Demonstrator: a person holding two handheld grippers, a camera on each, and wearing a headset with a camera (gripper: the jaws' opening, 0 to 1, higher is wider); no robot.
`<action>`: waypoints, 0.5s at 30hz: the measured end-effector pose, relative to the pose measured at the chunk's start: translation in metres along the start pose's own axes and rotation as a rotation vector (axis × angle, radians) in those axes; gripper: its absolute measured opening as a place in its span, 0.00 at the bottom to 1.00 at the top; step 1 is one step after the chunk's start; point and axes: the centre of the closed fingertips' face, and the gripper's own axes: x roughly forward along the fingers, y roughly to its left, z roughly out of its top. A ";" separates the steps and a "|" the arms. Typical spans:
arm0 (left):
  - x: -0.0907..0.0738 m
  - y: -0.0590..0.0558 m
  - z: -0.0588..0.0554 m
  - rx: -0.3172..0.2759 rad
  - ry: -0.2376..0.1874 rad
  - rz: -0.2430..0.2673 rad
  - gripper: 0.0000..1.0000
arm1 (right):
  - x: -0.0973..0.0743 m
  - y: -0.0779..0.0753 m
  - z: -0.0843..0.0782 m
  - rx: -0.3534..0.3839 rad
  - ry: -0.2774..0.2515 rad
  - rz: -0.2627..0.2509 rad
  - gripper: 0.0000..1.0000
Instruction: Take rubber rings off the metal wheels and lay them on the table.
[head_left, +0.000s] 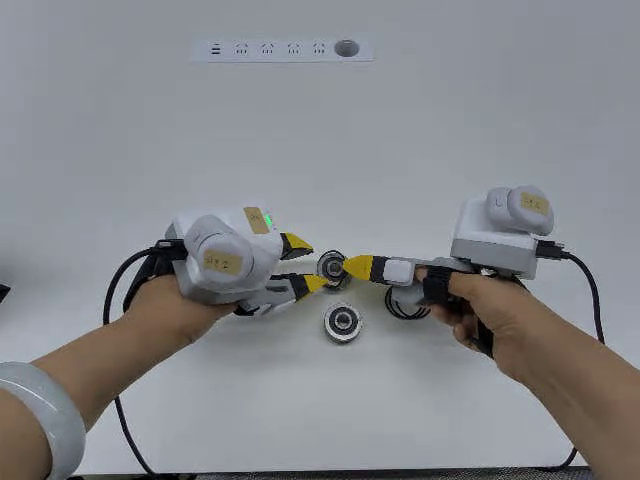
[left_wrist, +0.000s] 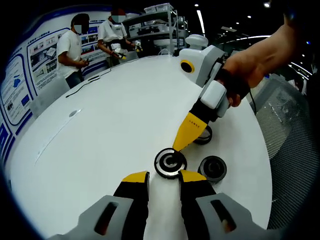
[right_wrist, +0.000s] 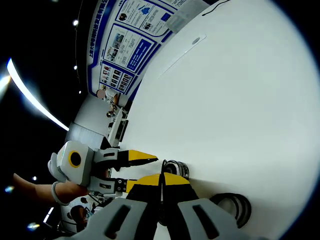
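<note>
Currently on the worktop (head_left: 300, 400): left hand-held gripper (left_wrist: 164, 176) jaws apart, metal wheel (left_wrist: 170, 162) flat, dead ahead just off its tips. Right hand-held gripper (left_wrist: 179, 142), jaws closed together, meets it from the opposite side, tip on the rubber ring (left_wrist: 156, 162).

Black rubber rings (head_left: 404, 312); silver wheels (head_left: 342, 322); white table (head_left: 300, 150).

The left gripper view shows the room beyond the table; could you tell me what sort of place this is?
Probably a lab or demo hall, though I can't be sure: a big white table, printed posters along the wall, shelving racks behind, and people standing at the far edge.
</note>
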 end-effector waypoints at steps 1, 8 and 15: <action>-0.001 0.000 -0.001 -0.005 -0.002 0.001 0.25 | 0.000 0.001 0.000 0.000 -0.001 0.003 0.02; -0.004 -0.002 -0.005 -0.003 0.000 -0.004 0.27 | -0.002 0.010 0.001 -0.005 -0.008 0.018 0.02; -0.009 -0.002 -0.009 -0.013 0.002 0.004 0.28 | -0.003 0.013 -0.001 -0.005 -0.010 0.026 0.02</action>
